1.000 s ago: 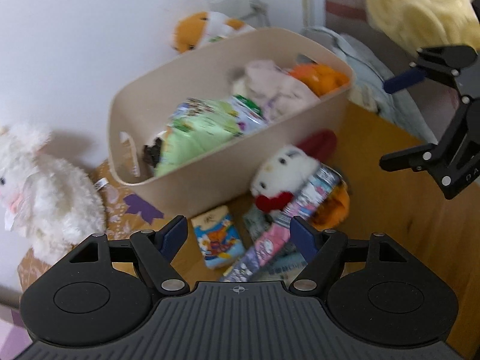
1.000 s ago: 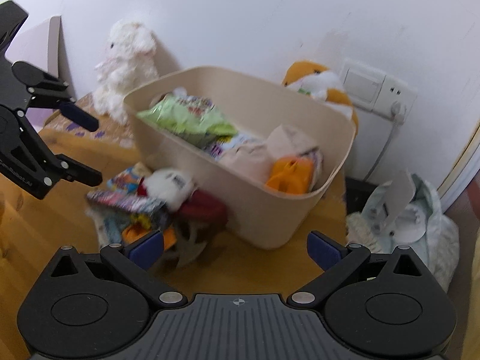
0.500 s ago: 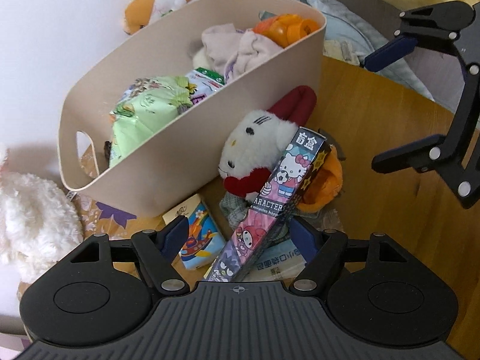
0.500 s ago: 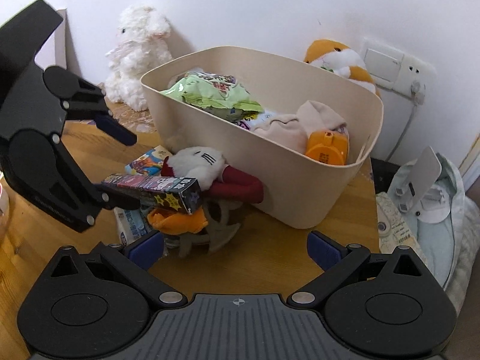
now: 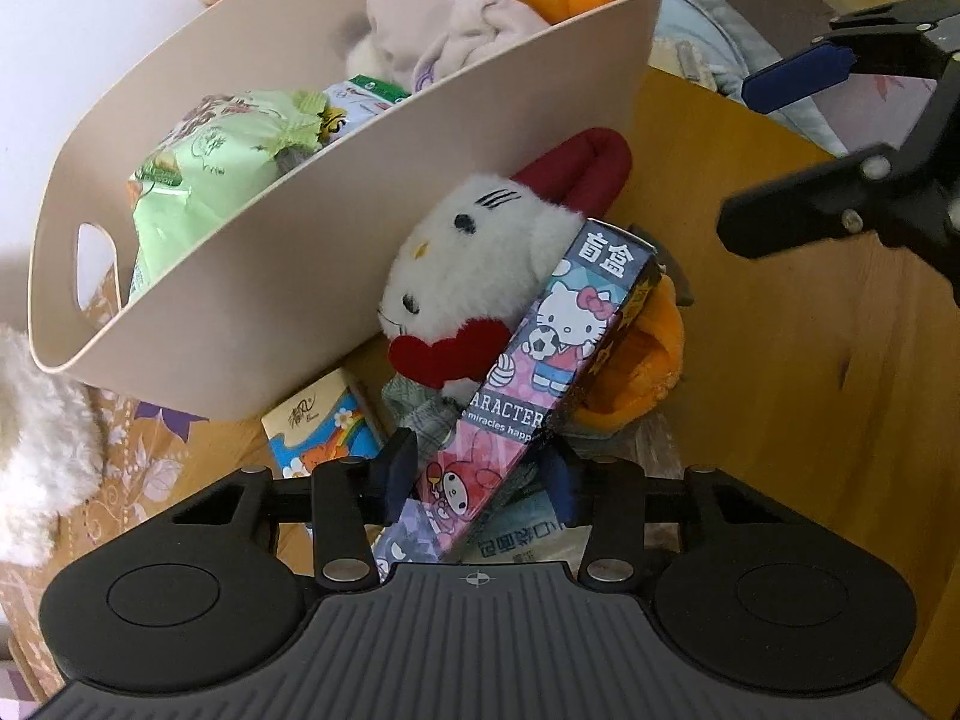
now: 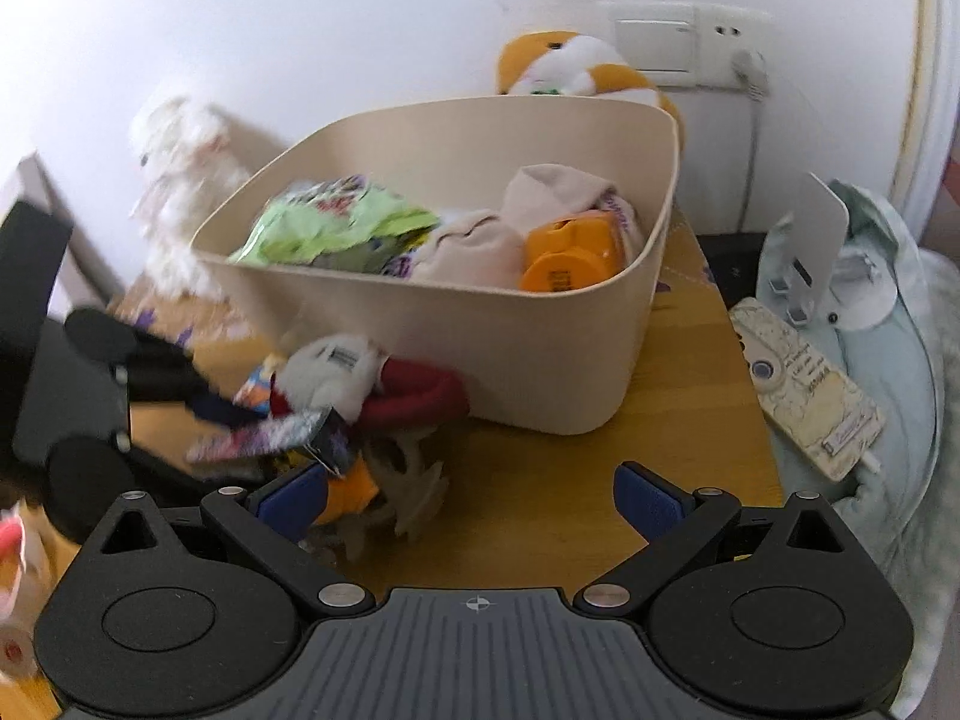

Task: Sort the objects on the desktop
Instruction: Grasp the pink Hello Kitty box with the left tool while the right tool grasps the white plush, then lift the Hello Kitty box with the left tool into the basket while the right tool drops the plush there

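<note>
My left claw (image 5: 477,471) has been closing since half a second ago and is now gripping the character box (image 5: 540,372), lying on the pile beside the bin (image 5: 420,192); my right claw (image 6: 468,495) is hanging wide open, empty.

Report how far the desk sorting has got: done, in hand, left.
Done: the beige bin already holds a green snack bag, a beige cloth and an orange container. In hand: the left gripper is closed around the Hello Kitty box; the right gripper is open and empty. Left: the Hello Kitty plush, the tissue pack and an orange item lie outside the bin.
</note>
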`<action>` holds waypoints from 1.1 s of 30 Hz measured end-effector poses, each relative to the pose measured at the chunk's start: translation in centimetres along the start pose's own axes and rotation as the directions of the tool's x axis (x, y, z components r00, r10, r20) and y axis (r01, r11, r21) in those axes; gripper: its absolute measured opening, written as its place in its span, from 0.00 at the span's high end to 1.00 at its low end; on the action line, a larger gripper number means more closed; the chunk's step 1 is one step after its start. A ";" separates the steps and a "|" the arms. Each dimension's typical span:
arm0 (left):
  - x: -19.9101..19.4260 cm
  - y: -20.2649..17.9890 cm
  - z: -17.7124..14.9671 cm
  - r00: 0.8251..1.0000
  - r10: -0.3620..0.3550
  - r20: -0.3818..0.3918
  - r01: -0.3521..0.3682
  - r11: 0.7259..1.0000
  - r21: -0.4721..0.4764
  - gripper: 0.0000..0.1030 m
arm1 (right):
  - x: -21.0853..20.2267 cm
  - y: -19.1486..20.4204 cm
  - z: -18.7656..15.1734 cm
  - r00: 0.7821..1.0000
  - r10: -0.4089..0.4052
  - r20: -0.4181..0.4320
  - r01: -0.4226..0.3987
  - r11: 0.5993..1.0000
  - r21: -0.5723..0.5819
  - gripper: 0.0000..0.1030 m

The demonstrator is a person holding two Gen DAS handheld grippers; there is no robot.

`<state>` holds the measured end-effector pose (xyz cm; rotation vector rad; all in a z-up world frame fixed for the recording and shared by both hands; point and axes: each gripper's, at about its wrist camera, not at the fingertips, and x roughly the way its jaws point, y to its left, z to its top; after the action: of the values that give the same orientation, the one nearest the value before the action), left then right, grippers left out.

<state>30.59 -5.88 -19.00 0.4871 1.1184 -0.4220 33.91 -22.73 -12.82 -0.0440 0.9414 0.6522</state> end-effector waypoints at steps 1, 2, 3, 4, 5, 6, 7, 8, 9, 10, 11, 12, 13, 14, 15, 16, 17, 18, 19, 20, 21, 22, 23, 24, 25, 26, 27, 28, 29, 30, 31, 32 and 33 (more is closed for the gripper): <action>0.0 0.0 0.0 1.000 -0.001 0.001 0.001 1.000 0.003 0.56 | 0.2 0.0 0.2 1.000 0.002 0.003 -0.002 1.000 0.012 0.00; 0.0 0.0 0.0 1.000 -0.004 0.000 0.004 1.000 0.004 0.56 | 0.3 0.0 0.4 1.000 0.007 0.008 -0.007 1.000 0.024 0.00; -0.1 0.0 -0.1 1.000 -0.008 -0.002 0.008 1.000 0.006 0.57 | 0.5 0.1 0.6 1.000 0.015 0.014 -0.016 0.999 0.036 0.00; -0.1 0.0 -0.1 1.000 -0.013 -0.005 0.013 1.000 0.010 0.58 | 0.7 0.2 0.8 1.000 0.024 0.019 -0.025 0.999 0.047 0.01; -0.2 0.0 -0.2 1.000 -0.014 -0.007 0.014 1.000 0.014 0.59 | 1.0 0.4 1.1 0.999 0.033 0.023 -0.034 0.998 0.058 0.02; -0.2 0.0 -0.4 1.000 -0.014 -0.011 0.014 1.000 0.020 0.60 | 1.3 0.5 1.3 0.999 0.041 0.022 -0.043 0.996 0.072 0.04; -0.2 0.0 -0.5 1.000 -0.013 -0.013 0.014 1.000 0.024 0.60 | 1.7 0.7 1.5 0.999 0.046 0.019 -0.048 0.995 0.084 0.06; -0.2 0.1 -0.6 1.000 -0.013 -0.017 0.014 1.000 0.025 0.60 | 2.1 0.7 1.6 0.999 0.052 0.015 -0.054 0.994 0.099 0.09; -0.2 0.2 -0.7 1.000 -0.014 -0.020 0.014 1.000 0.023 0.61 | 2.5 0.8 1.8 0.998 0.060 0.011 -0.060 0.991 0.117 0.10; -0.2 0.3 -0.9 1.000 -0.014 -0.022 0.014 1.000 0.020 0.61 | 2.9 0.9 1.9 0.998 0.068 0.007 -0.069 0.988 0.136 0.10; -0.3 0.4 -1.0 1.000 -0.015 -0.025 0.016 1.000 0.016 0.61 | 3.2 0.9 1.9 0.997 0.077 0.006 -0.077 0.985 0.154 0.11; -0.3 0.5 -1.1 0.999 -0.017 -0.027 0.017 1.000 0.012 0.62 | 3.6 0.9 2.0 0.996 0.086 0.001 -0.085 0.981 0.176 0.11; -0.2 0.7 -1.2 0.999 -0.017 -0.031 0.018 1.000 0.009 0.62 | 3.9 0.9 2.1 0.996 0.093 -0.004 -0.090 0.977 0.191 0.11; -0.2 0.8 -1.3 0.999 -0.019 -0.033 0.019 1.000 0.007 0.63 | 4.3 0.9 2.2 0.995 0.100 -0.010 -0.095 0.974 0.206 0.12; -0.2 0.9 -1.4 0.999 -0.021 -0.034 0.021 1.000 0.004 0.63 | 4.7 0.9 2.2 0.995 0.103 -0.016 -0.097 0.972 0.216 0.13; -0.2 1.0 -1.6 0.999 -0.023 -0.035 0.023 1.000 0.000 0.64 | 5.1 1.0 2.3 0.994 0.106 -0.021 -0.099 0.970 0.222 0.14; -0.2 1.2 -1.7 0.999 -0.023 -0.034 0.023 1.000 -0.004 0.64 | 5.4 1.0 2.3 0.993 0.112 -0.026 -0.103 0.968 0.228 0.16; -0.2 1.3 -1.7 0.999 -0.023 -0.035 0.023 1.000 -0.008 0.65 | 5.8 1.1 2.4 0.992 0.121 -0.031 -0.110 0.966 0.236 0.17; -0.1 1.5 -1.8 0.999 -0.024 -0.037 0.024 1.000 -0.013 0.65 | 6.1 1.2 2.4 0.991 0.131 -0.035 -0.119 0.963 0.242 0.20; -0.1 1.7 -1.9 0.999 -0.026 -0.038 0.026 0.999 -0.021 0.65 | 6.3 1.2 2.5 0.989 0.142 -0.036 -0.129 0.960 0.248 0.29; 0.0 1.8 -1.9 0.999 -0.031 -0.040 0.029 0.999 -0.029 0.65 | 6.6 1.3 2.6 0.986 0.164 -0.034 -0.151 0.956 0.253 0.36; 0.0 2.0 -2.0 0.999 -0.036 -0.041 0.035 0.999 -0.039 0.65 | 6.7 1.4 2.7 0.984 0.173 -0.031 -0.160 0.954 0.253 0.41; 0.0 2.2 -2.0 0.998 -0.042 -0.039 0.040 0.998 -0.046 0.66 | 6.7 1.6 2.8 0.985 0.169 -0.028 -0.157 0.957 0.245 0.44; 0.0 2.4 -2.1 0.998 -0.047 -0.040 0.044 0.998 -0.051 0.67 | 6.6 1.9 2.8 0.984 0.175 -0.029 -0.164 0.959 0.231 0.47; -0.1 2.5 -2.4 0.998 -0.051 -0.040 0.049 0.997 -0.053 0.67 | 6.5 2.0 2.8 0.982 0.185 -0.023 -0.176 0.960 0.219 0.54; -0.2 2.6 -2.8 0.998 -0.055 -0.038 0.053 0.997 -0.055 0.68 | 6.3 2.0 2.8 0.980 0.197 -0.017 -0.189 0.959 0.212 0.60; -0.3 2.4 -3.3 0.998 -0.061 -0.036 0.059 0.996 -0.060 0.69 | 6.1 2.0 2.9 0.977 0.212 -0.015 -0.204 0.956 0.209 0.64; -0.4 2.5 -3.5 0.997 -0.067 -0.035 0.064 0.996 -0.067 0.70 | 5.9 1.9 2.9 0.974 0.227 -0.012 -0.220 0.953 0.209 0.77; -0.5 2.6 -3.7 0.997 -0.070 -0.034 0.067 0.995 -0.074 0.70 | 5.7 1.9 3.0 0.972 0.236 -0.011 -0.229 0.951 0.207 0.84; -0.6 2.7 -3.8 0.997 -0.074 -0.033 0.071 0.994 -0.081 0.71 | 5.5 1.9 3.2 0.973 0.229 -0.018 -0.221 0.955 0.200 0.84; -0.7 2.9 -4.0 0.996 -0.077 -0.033 0.074 0.993 -0.087 0.71 | 5.4 1.9 3.2 0.971 0.236 -0.025 -0.227 0.955 0.192 0.84; -0.8 3.0 -4.1 0.996 -0.078 -0.032 0.075 0.993 -0.092 0.71 | 5.3 1.9 3.2 0.970 0.240 -0.030 -0.231 0.956 0.182 0.84; -0.9 3.1 -4.2 0.996 -0.079 -0.030 0.076 0.993 -0.095 0.71 | 5.1 1.9 3.3 0.970 0.241 -0.032 -0.232 0.957 0.175 0.84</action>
<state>28.81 -0.92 -19.20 0.3700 1.1876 -0.4282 37.41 -17.62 -14.29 0.2075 1.0605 0.7918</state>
